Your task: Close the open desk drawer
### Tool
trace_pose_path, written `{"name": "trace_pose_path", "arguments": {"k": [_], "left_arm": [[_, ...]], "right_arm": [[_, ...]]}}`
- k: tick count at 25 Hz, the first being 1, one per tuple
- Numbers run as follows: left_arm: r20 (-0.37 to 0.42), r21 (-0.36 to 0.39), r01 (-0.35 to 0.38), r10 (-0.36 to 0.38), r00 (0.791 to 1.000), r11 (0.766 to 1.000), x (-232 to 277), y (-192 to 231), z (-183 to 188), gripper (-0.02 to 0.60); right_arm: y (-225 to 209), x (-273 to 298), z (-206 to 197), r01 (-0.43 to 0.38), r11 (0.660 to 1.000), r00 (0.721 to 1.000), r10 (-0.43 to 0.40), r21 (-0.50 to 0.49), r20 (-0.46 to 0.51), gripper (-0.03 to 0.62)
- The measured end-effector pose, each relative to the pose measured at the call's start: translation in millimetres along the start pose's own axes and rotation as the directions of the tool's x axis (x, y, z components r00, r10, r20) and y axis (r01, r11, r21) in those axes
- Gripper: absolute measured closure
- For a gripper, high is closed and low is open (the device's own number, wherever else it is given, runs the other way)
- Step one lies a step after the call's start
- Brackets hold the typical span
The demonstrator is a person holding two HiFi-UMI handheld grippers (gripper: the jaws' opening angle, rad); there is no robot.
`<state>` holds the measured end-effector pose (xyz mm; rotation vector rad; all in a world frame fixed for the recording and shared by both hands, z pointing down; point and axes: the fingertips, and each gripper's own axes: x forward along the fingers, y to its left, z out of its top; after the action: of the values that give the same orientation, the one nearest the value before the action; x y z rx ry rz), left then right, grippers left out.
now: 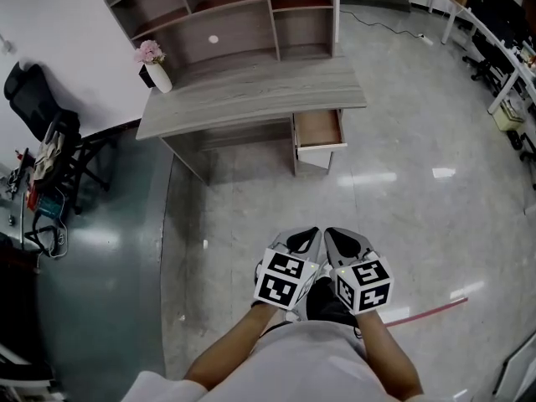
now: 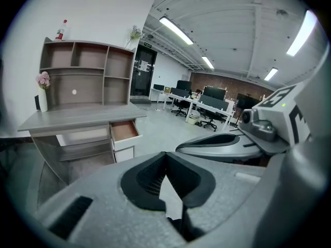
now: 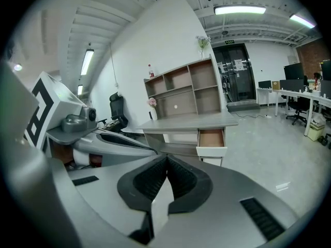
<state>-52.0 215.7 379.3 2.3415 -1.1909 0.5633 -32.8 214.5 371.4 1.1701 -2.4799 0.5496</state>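
Drawer [image 1: 320, 132] gapes at the desk's [image 1: 251, 95] right end; left gripper [image 1: 303, 241] and right gripper [image 1: 345, 241] have jaws pressed together, empty, so I'd push its front squarely.

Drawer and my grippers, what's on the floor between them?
Nothing: the head view shows only bare floor between left gripper, right gripper and the open drawer.

white vase [image 1: 158, 77] with pink flowers [image 1: 149, 52] stands just left of open shelf unit [image 1: 226, 15]. red-capped bottle [image 2: 61, 31] on shelf top. black office chair [image 1: 38, 99] further left. red strip [image 1: 427, 311] on glossy floor [image 1: 419, 141], lower right.
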Motion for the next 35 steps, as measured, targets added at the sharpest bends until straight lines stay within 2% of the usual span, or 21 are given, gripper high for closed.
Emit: {"name": "trace_pose_path", "arguments": {"k": [7, 17, 28, 35], "left_arm": [[-0.022, -0.009, -0.001, 0.001, 1.0, 1.0, 45, 26, 26, 0.578], [-0.049, -0.024, -0.035, 0.034, 0.998, 0.999, 98, 59, 73, 0.578], [-0.066, -0.008, -0.065, 0.064, 0.996, 0.998, 142, 70, 99, 0.578], [-0.096, 0.017, -0.079, 0.08, 0.992, 0.997, 151, 74, 102, 0.578]], "right_arm": [[-42, 34, 20, -0.004, 1.0, 1.0, 0.004, 0.024, -0.009, 0.593], [-99, 78, 53, -0.044, 0.999, 0.999, 0.045, 0.009, -0.029, 0.594], [-148, 101, 74, -0.07, 0.997, 0.998, 0.07, 0.045, -0.005, 0.593], [-156, 108, 73, -0.094, 0.993, 0.996, 0.094, 0.073, 0.003, 0.594]]}}
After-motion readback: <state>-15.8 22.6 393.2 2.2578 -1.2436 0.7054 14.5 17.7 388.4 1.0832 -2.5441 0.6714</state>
